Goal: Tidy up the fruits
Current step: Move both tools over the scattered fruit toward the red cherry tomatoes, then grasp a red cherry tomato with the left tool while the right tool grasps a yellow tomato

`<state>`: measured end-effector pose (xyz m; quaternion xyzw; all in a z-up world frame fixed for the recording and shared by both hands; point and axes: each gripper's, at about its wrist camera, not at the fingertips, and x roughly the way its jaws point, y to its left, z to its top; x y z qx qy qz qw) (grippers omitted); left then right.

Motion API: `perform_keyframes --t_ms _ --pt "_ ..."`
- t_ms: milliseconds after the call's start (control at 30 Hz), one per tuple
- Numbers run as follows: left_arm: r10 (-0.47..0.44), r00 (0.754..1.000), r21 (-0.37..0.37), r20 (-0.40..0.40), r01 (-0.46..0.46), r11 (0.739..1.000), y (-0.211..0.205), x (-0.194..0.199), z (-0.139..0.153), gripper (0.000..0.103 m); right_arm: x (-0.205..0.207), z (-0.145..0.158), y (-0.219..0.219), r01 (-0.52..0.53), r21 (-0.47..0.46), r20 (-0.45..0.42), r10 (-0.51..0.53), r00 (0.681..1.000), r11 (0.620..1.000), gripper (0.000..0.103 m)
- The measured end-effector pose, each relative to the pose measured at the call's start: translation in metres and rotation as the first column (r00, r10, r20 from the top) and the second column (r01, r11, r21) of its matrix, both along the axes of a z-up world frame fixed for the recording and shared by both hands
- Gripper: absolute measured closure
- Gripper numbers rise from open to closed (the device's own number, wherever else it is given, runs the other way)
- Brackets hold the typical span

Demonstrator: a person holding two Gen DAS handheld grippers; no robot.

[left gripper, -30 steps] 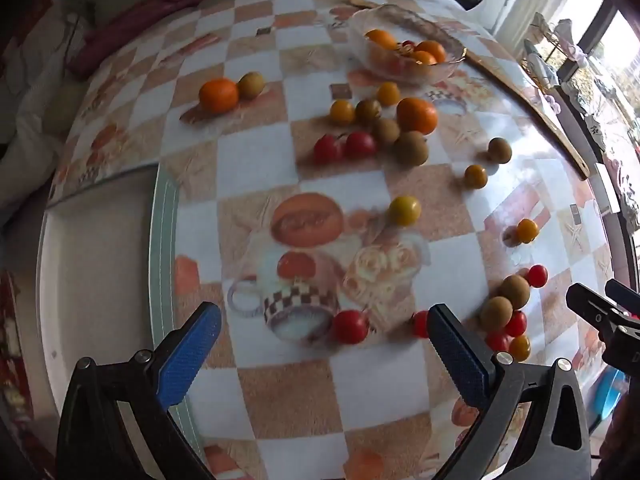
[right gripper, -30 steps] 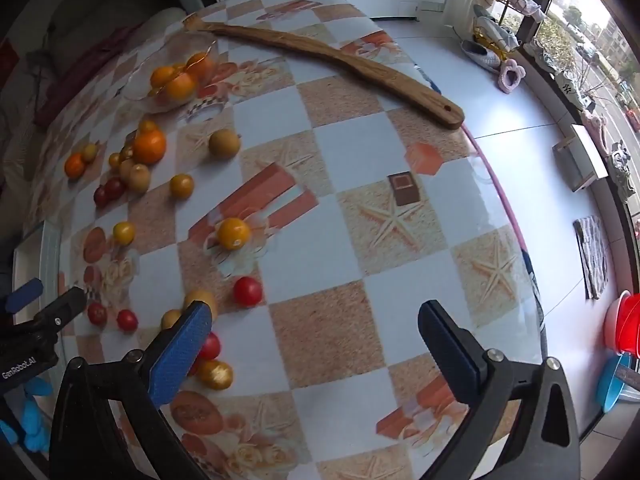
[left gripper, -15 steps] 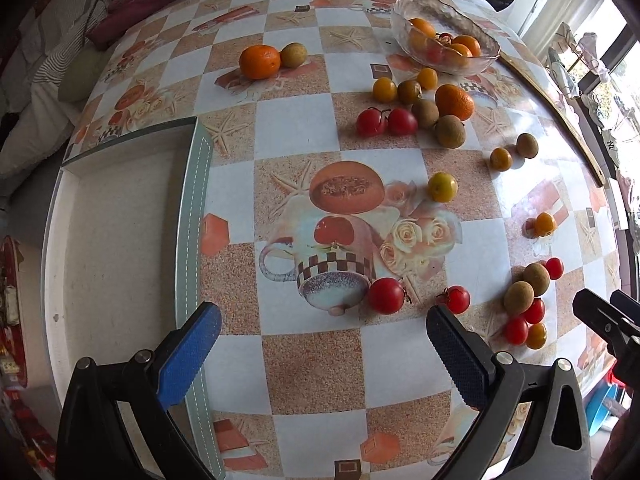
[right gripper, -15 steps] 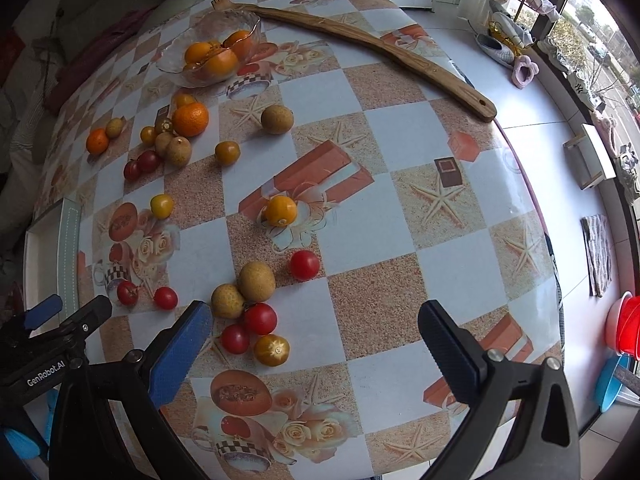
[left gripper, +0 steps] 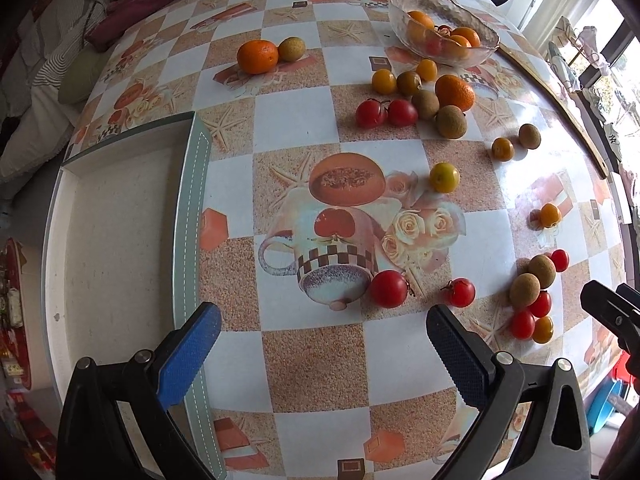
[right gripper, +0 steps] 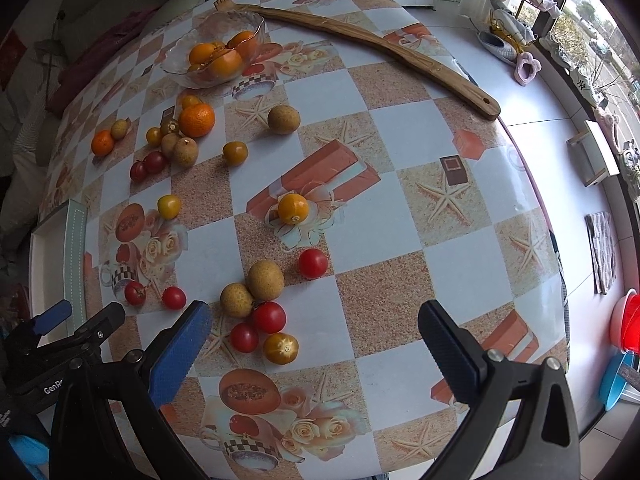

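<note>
Both hand-held grippers, left [left gripper: 323,338] and right [right gripper: 314,334], pulled back, gaping empty over scattered, seemingly glossy fruits [right gripper: 269,317].

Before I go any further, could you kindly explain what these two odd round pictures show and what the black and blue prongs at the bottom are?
There is no robot here: a person holds a two-finger gripper in each hand, and a wide-angle camera on each looks forward along its fingers, which bends the picture round. One picture is from the left gripper, the other from the right gripper; the prongs are their fingers. Both are open and hold nothing. Each gripper also shows at the edge of the other's picture. Below lies a table with a patterned checked cloth. Scattered on it are red tomatoes, oranges and brown round fruit. A glass bowl at the far side already has some oranges in it. A long wooden stick lies beyond, and a white tray sits at the left.
</note>
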<state>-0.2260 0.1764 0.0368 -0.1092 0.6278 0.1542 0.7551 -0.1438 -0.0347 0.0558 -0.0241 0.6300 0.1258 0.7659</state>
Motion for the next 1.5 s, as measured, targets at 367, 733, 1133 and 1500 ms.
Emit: perform_keyframes --t_ms 367,733,1133,1500 --pt "-0.002 1.0 -0.001 -0.011 0.002 1.0 0.001 0.002 -0.007 0.0 0.001 0.0 0.001 -0.001 0.0 0.0 0.001 1.0 1.0 0.0" --pt "-0.005 1.0 0.001 -0.02 0.005 1.0 0.005 0.004 -0.016 0.0 0.003 -0.001 0.002 -0.002 0.002 -0.004 0.002 1.0 1.0 0.0" --pt "-0.029 0.999 0.025 -0.02 0.029 0.999 -0.004 0.007 -0.027 0.0 0.008 -0.009 0.008 -0.001 0.01 -0.016 0.001 1.0 1.0 0.0" --pt "-0.104 0.994 0.009 0.027 0.104 0.995 -0.019 0.019 -0.037 0.003 0.043 -0.024 0.018 -0.039 0.034 -0.018 0.04 0.999 0.999 0.003"
